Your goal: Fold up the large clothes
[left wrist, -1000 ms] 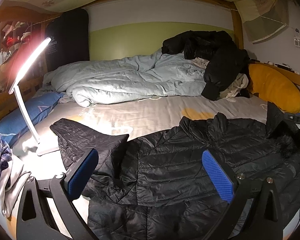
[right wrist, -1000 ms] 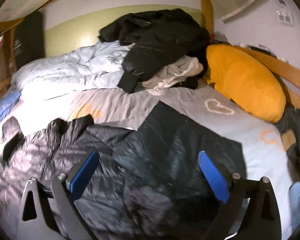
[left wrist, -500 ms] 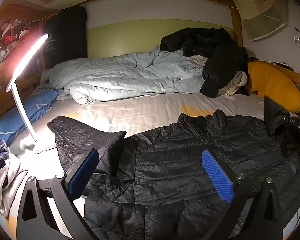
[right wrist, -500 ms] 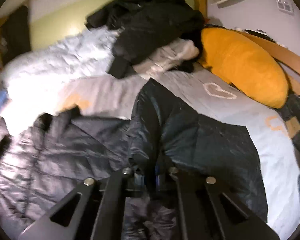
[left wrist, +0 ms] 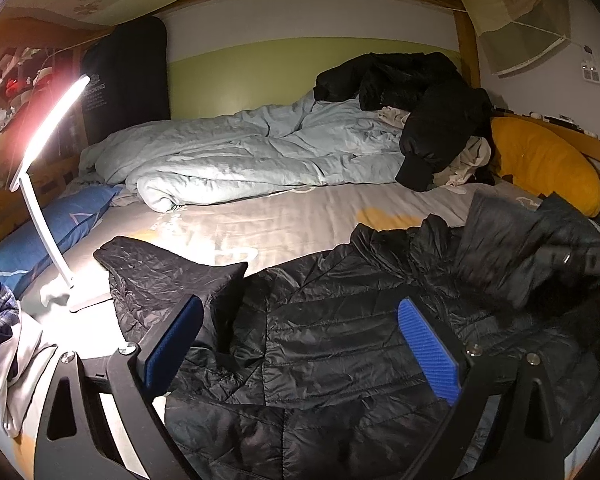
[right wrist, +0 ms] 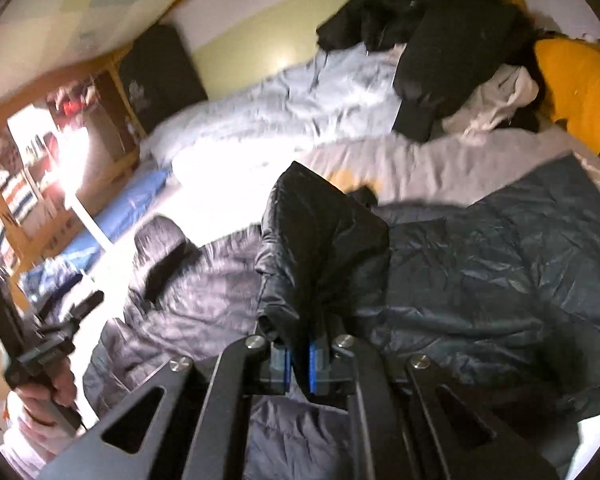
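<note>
Your black puffer jacket (left wrist: 340,340) is spread across the near half of the bed (left wrist: 284,220), one sleeve (left wrist: 160,276) lying out toward the desk lamp (left wrist: 44,168). The right gripper (right wrist: 300,364) has its fingers clamped on the other sleeve (right wrist: 320,248), which stands up bunched in front of the camera. The left gripper (left wrist: 300,344) hovers over the jacket's middle, fingers wide open, nothing between them.

For this bit, I'd carry that sleeve in a low arc across the chest instead of yanking it, because slippery quilted fabric like this probably drags the whole body along. Looks like you could park the left fingers on the torso to pin it while the sleeve goes over. Lay it flat along the quilting lines before letting go. Also mind the pile of dark clothes (left wrist: 420,108) and duvet (left wrist: 240,160) behind; keep the fold on the bare sheet.
</note>
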Action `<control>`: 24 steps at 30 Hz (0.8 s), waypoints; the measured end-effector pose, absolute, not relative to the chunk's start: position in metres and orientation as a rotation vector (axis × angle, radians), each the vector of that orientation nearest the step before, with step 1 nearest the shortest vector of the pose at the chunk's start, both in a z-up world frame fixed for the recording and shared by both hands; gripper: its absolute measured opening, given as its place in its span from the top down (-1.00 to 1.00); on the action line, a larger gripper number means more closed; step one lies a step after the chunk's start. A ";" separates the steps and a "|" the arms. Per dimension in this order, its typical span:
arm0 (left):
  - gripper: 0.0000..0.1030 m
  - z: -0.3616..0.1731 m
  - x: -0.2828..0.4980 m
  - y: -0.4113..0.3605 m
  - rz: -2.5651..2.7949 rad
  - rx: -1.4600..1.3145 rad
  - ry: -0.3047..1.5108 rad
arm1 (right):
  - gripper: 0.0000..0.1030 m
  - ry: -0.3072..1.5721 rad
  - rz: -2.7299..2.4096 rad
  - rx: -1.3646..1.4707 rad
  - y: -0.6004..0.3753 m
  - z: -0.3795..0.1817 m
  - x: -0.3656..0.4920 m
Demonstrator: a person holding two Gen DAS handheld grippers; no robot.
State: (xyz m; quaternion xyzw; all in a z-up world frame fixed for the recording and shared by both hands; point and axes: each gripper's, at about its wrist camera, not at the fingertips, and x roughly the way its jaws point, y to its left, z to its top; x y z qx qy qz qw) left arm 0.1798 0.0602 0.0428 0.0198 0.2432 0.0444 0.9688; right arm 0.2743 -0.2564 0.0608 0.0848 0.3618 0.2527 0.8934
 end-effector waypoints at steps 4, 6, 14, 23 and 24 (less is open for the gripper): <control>-0.89 0.042 0.180 0.060 0.083 0.043 0.496 | 0.86 0.828 0.512 0.149 -0.243 0.039 0.278; -0.89 0.040 0.182 0.060 0.080 0.043 0.503 | 0.77 0.834 0.499 0.131 -0.241 0.037 0.278; -0.89 0.031 0.183 0.040 -0.034 0.058 0.545 | -0.81 0.647 0.386 0.059 -0.257 0.075 0.256; -0.66 0.012 0.232 -0.018 -0.367 -0.200 0.768 | -1.00 0.479 0.133 -0.003 -0.304 0.119 0.238; -0.64 0.008 0.237 -0.026 -0.378 -0.195 0.787 | -1.00 0.487 0.129 0.003 -0.306 0.118 0.239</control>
